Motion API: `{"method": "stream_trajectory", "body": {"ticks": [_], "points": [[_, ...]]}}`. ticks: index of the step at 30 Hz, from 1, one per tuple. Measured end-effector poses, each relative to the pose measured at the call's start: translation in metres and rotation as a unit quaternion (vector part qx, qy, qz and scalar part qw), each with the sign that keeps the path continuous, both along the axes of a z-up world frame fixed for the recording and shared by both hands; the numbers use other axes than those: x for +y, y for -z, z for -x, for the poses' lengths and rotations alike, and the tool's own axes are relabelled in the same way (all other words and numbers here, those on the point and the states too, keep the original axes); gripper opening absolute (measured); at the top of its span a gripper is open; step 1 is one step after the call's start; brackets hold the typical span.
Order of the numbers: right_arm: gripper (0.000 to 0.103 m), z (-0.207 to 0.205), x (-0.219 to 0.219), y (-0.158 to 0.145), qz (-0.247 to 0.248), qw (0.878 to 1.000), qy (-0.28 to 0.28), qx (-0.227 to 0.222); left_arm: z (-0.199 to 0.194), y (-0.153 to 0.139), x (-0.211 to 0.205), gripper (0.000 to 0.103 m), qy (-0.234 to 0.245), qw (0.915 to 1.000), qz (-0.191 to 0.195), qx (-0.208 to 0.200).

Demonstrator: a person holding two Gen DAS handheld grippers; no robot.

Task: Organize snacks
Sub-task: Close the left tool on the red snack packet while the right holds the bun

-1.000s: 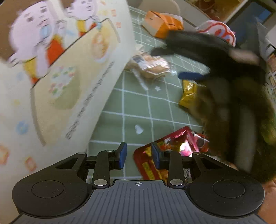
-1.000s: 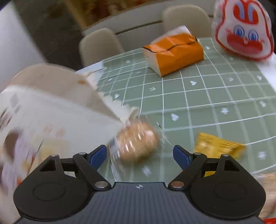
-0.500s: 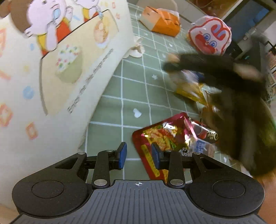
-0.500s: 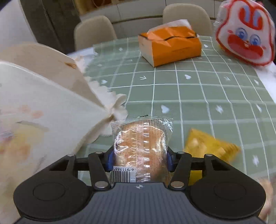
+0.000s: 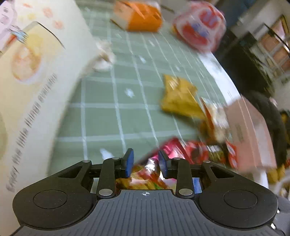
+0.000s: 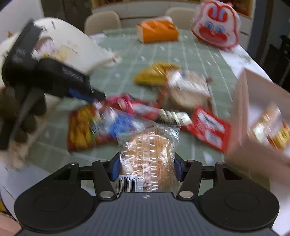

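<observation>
My right fingers [image 6: 145, 168], easing apart, clamp a clear-wrapped round cake [image 6: 147, 156], barcode legible "6 911988"; my left fingers [image 5: 145, 162], closing, straddle a crinkled foil packet [image 5: 145, 174].

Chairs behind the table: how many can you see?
2. One chair stands at the table's far edge, left of the orange box; the other chair peeks out behind it, to the right. More may be hidden outside the view.

Motion blur smears the snack pile [image 6: 145, 112], and the pink box [image 6: 261, 116] is cut off.
</observation>
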State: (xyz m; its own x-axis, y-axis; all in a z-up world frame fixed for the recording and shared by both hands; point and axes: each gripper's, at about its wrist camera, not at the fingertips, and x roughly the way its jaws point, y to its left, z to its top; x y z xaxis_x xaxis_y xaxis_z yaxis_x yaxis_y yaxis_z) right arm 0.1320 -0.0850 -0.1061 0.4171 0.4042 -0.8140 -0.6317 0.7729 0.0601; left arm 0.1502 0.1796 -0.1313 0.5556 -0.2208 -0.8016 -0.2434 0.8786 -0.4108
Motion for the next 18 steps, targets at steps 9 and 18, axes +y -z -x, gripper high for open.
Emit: {"method": "stream_trajectory", "body": {"ticks": [9, 18], "points": [[0.07, 0.023, -0.011, -0.02, -0.017, 0.992, 0.039, -0.117, 0.062, -0.005, -0.047, 0.033, 0.079, 0.9961, -0.006, 0.039], [0.014, 0.02, 0.038, 0.008, 0.013, 0.998, -0.019, -0.065, 0.077, -0.004, -0.022, 0.033, -0.016, 0.9991, 0.033, 0.024]]}}
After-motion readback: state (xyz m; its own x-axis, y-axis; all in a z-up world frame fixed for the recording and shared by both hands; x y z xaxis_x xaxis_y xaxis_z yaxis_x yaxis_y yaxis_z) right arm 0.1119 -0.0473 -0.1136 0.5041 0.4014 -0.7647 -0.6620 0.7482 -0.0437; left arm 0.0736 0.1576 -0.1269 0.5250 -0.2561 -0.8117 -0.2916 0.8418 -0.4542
